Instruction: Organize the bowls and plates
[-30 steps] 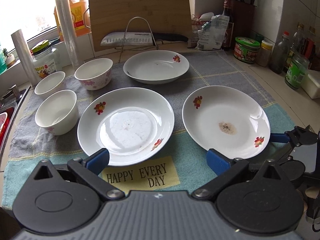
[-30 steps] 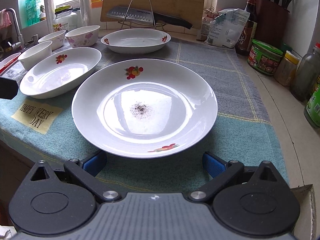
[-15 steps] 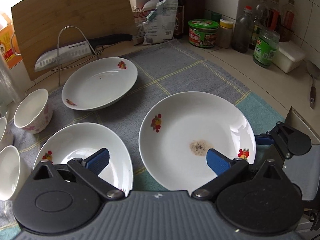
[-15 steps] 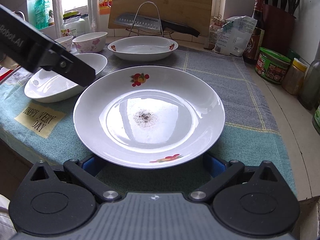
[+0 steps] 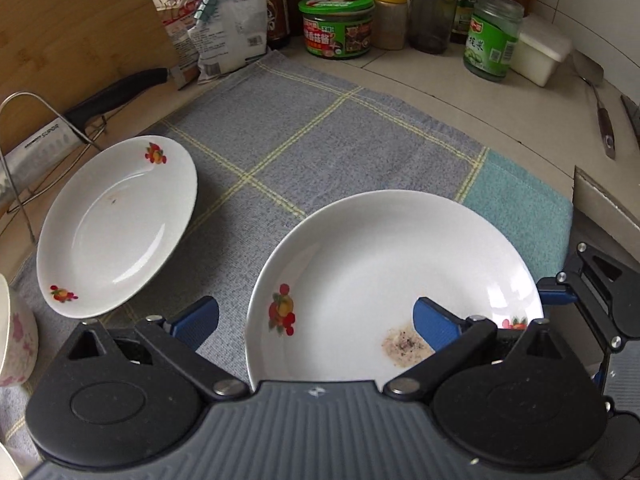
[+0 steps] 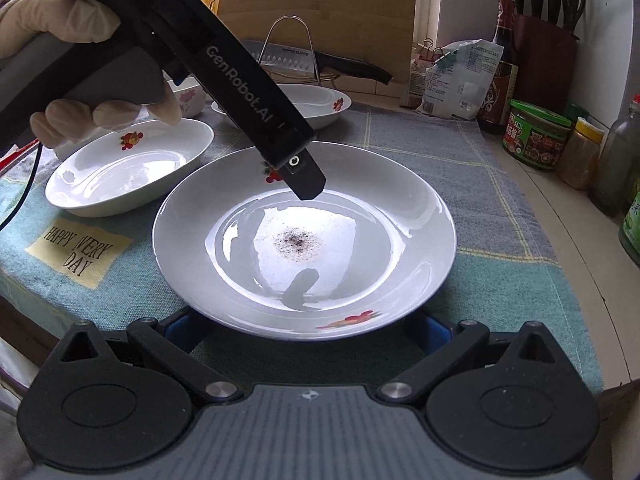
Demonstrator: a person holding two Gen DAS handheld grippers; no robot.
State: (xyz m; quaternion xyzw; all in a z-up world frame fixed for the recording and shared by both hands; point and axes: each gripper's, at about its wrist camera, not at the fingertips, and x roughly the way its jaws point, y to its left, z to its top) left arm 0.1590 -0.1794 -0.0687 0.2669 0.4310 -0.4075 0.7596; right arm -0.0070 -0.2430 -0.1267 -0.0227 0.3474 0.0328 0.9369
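A white plate with a dark stain lies on the towel in front of both grippers. My left gripper is open and hovers over the plate's left side; it shows from outside in the right wrist view. My right gripper is open at the plate's near rim, its blue pads half hidden under the rim. It shows at the right edge of the left wrist view. A second plate lies at the back. A third plate lies to the left. A floral bowl is at the left.
A checked towel covers the counter. A cutting board, a knife on a wire rack, a bag, jars and bottles and a knife block line the back and right. A spatula lies at the right.
My left gripper has swung right from the left plate and now hovers over the stained plate. My right gripper has crept closer to that plate's near rim.
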